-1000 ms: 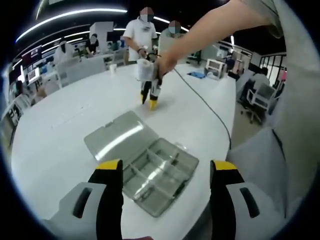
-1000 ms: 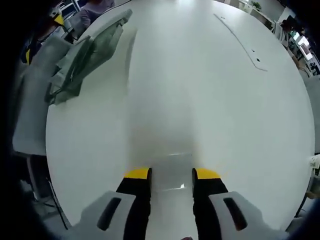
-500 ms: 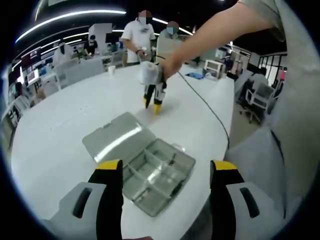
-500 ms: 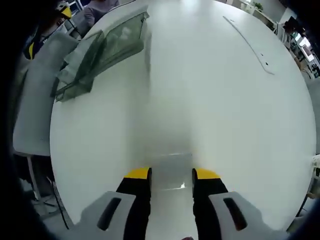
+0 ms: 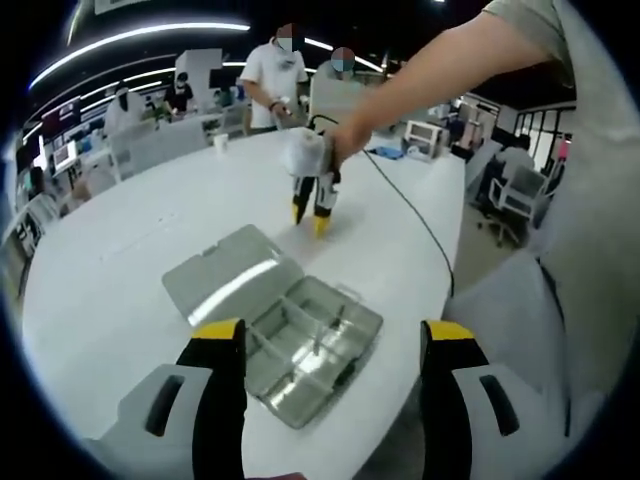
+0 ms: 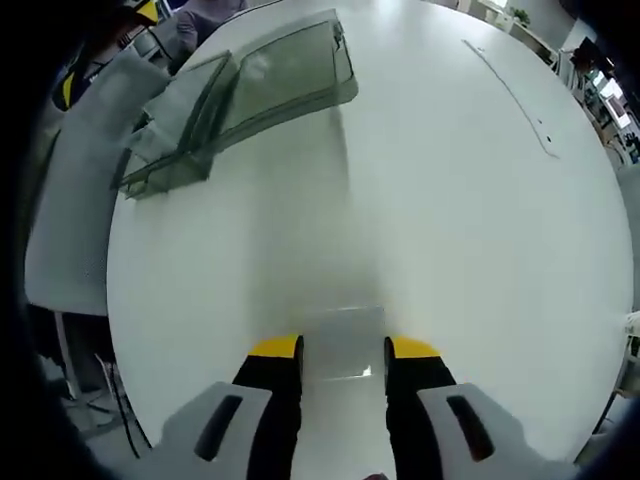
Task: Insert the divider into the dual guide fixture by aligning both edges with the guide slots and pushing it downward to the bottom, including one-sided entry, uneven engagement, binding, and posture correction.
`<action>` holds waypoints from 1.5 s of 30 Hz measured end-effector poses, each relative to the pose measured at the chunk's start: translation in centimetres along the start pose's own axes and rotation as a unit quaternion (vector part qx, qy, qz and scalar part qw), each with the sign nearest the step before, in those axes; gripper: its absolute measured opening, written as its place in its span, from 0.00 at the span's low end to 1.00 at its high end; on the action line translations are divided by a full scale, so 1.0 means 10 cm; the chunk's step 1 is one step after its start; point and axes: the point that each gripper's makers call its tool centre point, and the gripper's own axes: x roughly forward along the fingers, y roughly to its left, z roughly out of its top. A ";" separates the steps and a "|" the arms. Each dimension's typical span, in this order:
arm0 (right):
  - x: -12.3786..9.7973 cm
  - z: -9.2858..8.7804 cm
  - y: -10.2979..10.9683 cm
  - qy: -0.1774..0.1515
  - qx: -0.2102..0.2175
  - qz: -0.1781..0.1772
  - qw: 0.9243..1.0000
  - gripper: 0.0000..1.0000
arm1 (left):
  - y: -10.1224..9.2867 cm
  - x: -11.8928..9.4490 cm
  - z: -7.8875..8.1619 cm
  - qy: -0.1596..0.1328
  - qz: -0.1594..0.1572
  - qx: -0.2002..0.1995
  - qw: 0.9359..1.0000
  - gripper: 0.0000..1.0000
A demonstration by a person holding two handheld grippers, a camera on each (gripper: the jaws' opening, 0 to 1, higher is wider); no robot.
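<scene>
Two yellow-tipped jaws of the left gripper stood wide apart at the bottom of the left gripper view, holding nothing, above the near edge of the white bench. Between and just beyond them lay the dual guide fixture, a clear plastic compartment box with its lid thrown open flat on the bench to the far left side of the tray. Thin clear partitions crossed the tray, splitting it into several cells; what lay inside the cells was too small to tell.

Farther across the bench, the right gripper pointed downward with its yellow tips close to the surface, held in the person's hand, whose bare arm reached in from the upper right. A dark cable trailed from it over the bench toward the right edge. Several people stood beyond the far side of the bench.

In the right gripper view, the right gripper had its jaws drawn close together on the divider, a small clear flat plate clamped between the yellow tips and hard to make out against the white bench. The fixture lay well apart from it, up at the top left of that view, with its lid raised edge-on toward the camera.
</scene>
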 end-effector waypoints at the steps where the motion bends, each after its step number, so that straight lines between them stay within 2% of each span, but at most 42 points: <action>1: 0.00 0.00 0.02 0.001 -0.002 0.000 1.000 0.28 | -0.01 0.00 0.00 0.000 0.000 0.000 1.000 0.70; 10: 0.01 0.00 0.16 0.001 -0.009 -0.002 1.000 0.28 | -0.05 -0.02 0.02 -0.004 -0.001 0.002 1.000 0.70; 25: 0.00 0.02 0.17 -0.001 -0.021 -0.007 1.000 0.29 | -0.08 -0.05 0.01 -0.005 0.000 0.001 1.000 0.70; 30: 0.00 0.01 0.17 0.000 -0.040 -0.002 0.999 0.29 | -0.08 -0.05 0.00 -0.006 0.001 0.000 1.000 0.70; 45: -0.01 0.04 0.22 -0.013 -0.027 -0.003 1.000 0.27 | -0.07 -0.05 0.01 -0.007 0.003 -0.001 1.000 0.70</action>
